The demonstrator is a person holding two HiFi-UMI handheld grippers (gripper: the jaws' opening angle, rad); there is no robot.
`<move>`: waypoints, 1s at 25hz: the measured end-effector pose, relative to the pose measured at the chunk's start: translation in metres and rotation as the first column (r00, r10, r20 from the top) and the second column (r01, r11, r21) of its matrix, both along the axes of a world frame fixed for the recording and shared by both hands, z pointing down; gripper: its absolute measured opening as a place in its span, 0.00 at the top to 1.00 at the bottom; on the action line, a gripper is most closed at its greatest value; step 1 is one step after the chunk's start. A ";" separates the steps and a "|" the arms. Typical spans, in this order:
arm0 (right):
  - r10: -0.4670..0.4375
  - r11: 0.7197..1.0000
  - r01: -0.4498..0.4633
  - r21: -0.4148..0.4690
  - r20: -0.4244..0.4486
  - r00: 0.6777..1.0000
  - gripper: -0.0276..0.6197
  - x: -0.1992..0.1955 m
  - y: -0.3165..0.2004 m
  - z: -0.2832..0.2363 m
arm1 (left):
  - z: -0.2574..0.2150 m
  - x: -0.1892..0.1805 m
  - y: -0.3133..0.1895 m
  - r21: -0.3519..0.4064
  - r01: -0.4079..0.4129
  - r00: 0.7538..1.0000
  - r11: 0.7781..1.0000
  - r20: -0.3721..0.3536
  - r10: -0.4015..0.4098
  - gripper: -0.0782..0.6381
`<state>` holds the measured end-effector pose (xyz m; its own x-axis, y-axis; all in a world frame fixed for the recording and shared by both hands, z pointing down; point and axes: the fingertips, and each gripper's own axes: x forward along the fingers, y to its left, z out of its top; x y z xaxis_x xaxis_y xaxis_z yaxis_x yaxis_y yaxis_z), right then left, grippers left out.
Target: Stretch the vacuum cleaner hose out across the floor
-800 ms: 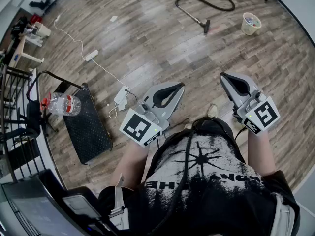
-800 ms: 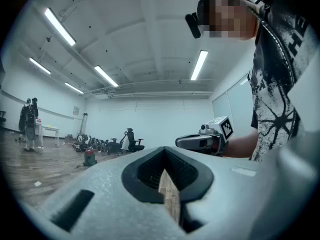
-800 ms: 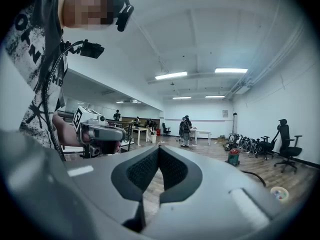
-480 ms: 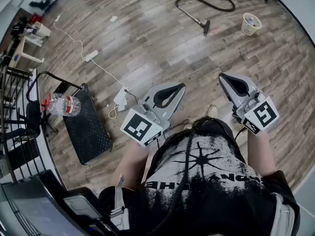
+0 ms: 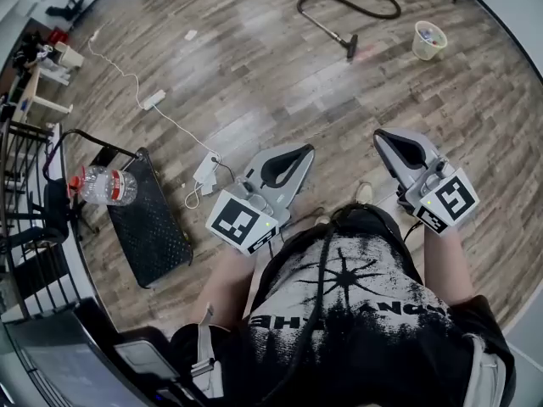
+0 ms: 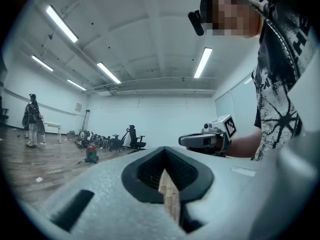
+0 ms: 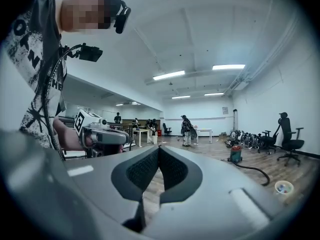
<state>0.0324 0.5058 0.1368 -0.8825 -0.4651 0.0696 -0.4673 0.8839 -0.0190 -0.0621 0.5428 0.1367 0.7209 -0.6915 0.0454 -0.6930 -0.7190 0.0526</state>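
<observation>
We are standing on the wood floor (image 5: 254,83) | the vacuum hose (image 5: 325,25) is lying curled on it far ahead, well apart from both claws | our left gripper (image 5: 305,150) is pointing level, clenched, grasping nothing | our right gripper (image 5: 381,135) is doing likewise | a small bin (image 5: 428,41) is sitting near the hose's nozzle

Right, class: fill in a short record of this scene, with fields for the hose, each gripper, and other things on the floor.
hose: vacuum hose lies curled on the wood floor, far ahead of both grippers
nozzle: floor nozzle at the near end
left gripper: shut, empty
right gripper: shut, empty
also on floor: small bin right of the nozzle; water bottle at left
</observation>
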 end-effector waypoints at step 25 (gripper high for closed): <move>0.057 0.998 -0.057 -0.010 0.003 0.998 0.95 0.011 -0.036 0.009 | 0.016 0.001 -0.029 -0.036 -0.011 0.999 0.999 -0.036 0.009 0.89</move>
<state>0.0437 0.4693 0.1453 -0.8550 -0.5136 0.0713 -0.5165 0.8558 -0.0297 -0.0613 0.5137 0.1530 0.7293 -0.6827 0.0442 -0.6831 -0.7230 0.1032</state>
